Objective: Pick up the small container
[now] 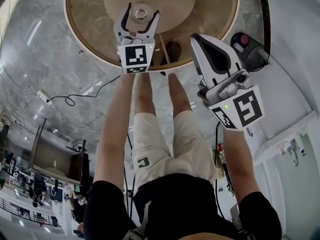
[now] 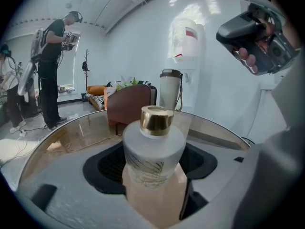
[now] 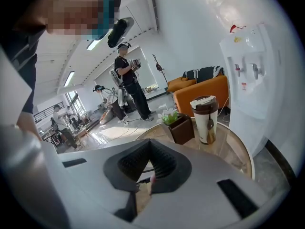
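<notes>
The small container point(image 2: 153, 149) is a frosted white bottle with a gold cap. It sits between the jaws of my left gripper point(image 1: 139, 21), which is shut on its body. In the head view I see the container's cap point(image 1: 140, 12) from above, over the round table point(image 1: 85, 31). I cannot tell whether its base touches the tabletop. My right gripper point(image 1: 198, 38) hangs to the right of the table's near edge, apart from the container. In the right gripper view the right gripper point(image 3: 150, 175) has its black pads closed together with nothing between them.
A tall lidded tumbler point(image 3: 206, 119) and a brown planter box point(image 3: 178, 125) stand on the glass table. A white water dispenser point(image 3: 248, 75) is against the wall to the right. A brown chair point(image 2: 128, 104) and several standing people are beyond the table.
</notes>
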`<action>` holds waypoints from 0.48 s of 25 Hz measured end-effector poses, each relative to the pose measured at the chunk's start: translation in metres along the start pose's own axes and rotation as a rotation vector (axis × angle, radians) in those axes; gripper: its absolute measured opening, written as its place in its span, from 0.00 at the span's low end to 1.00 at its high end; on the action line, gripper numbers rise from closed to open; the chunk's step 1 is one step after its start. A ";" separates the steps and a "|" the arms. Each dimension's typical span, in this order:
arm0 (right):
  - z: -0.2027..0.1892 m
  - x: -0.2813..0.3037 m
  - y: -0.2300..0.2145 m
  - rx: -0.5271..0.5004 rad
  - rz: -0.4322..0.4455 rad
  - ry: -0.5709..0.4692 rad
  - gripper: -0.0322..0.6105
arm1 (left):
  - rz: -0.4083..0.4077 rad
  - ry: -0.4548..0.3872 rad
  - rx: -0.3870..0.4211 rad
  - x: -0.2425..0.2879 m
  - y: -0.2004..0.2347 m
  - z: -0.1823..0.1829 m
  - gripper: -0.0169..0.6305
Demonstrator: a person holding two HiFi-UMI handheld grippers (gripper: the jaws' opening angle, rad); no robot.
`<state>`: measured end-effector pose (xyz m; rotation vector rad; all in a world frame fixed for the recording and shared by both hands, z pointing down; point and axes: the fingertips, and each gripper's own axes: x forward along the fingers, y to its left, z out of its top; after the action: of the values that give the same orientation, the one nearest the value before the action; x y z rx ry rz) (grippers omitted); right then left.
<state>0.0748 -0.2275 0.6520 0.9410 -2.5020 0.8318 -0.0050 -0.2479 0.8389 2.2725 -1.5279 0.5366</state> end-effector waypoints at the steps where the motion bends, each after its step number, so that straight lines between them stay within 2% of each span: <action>1: 0.000 0.000 0.000 0.003 0.000 -0.001 0.06 | 0.002 0.001 0.003 0.000 0.000 -0.001 0.55; 12: 0.017 -0.013 0.010 -0.013 0.000 -0.006 0.06 | -0.021 0.012 -0.032 -0.017 0.002 0.007 0.55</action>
<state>0.0754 -0.2254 0.6286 0.9406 -2.5091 0.8131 -0.0123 -0.2386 0.8247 2.2546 -1.4940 0.5151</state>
